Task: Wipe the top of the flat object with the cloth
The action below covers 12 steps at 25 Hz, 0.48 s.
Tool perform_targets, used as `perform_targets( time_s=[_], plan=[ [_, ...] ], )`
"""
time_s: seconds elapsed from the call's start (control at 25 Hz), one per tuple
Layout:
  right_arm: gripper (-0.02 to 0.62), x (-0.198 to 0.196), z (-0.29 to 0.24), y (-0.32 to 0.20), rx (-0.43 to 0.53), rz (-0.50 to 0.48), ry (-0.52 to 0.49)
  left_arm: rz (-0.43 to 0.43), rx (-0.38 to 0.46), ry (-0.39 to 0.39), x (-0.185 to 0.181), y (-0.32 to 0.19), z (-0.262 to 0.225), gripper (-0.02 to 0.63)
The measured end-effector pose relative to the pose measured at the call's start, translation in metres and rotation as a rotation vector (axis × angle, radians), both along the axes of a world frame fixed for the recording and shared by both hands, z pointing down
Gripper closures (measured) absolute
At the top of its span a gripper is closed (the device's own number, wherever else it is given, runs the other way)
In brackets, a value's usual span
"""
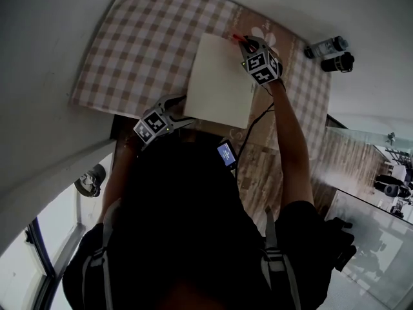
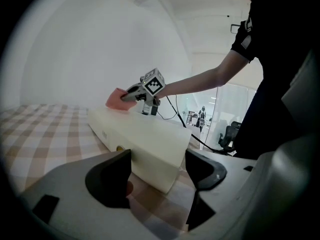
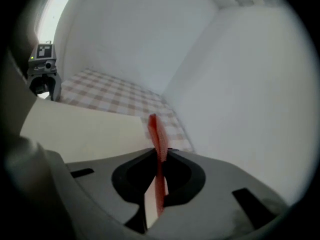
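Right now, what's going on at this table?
A person is working with a gripper in each hand over a flat cream box that lies on a checked tablecloth. The right gripper is shut on a red cloth, held at the far corner of the box's top. The left gripper is at the box's near corner, with its jaws apart on either side of it.

Black short-sleeved shirt (image 2: pixel 280 79), grey shoulder straps (image 1: pixel 275 263)
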State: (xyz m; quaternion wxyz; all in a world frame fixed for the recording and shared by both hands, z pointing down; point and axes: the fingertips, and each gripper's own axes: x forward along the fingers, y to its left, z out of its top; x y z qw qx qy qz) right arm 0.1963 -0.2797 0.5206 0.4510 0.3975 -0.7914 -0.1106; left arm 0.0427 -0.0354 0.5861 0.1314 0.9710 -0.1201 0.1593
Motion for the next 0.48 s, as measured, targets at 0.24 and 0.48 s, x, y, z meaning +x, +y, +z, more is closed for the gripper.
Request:
perform_targets(
  time_s=[0.24,0.48],
  plan=[
    [0.577,-0.002,0.061,0.022,-0.223,0.017,-0.095,0.006,-0.001,0.022,0.002,0.0,0.001,0.258],
    [0.578,-0.003,0.065,0.024,-0.296,0.023,-0.082,0.001,-0.021,0.015,0.001,-0.002,0.007,0.258]
  ],
)
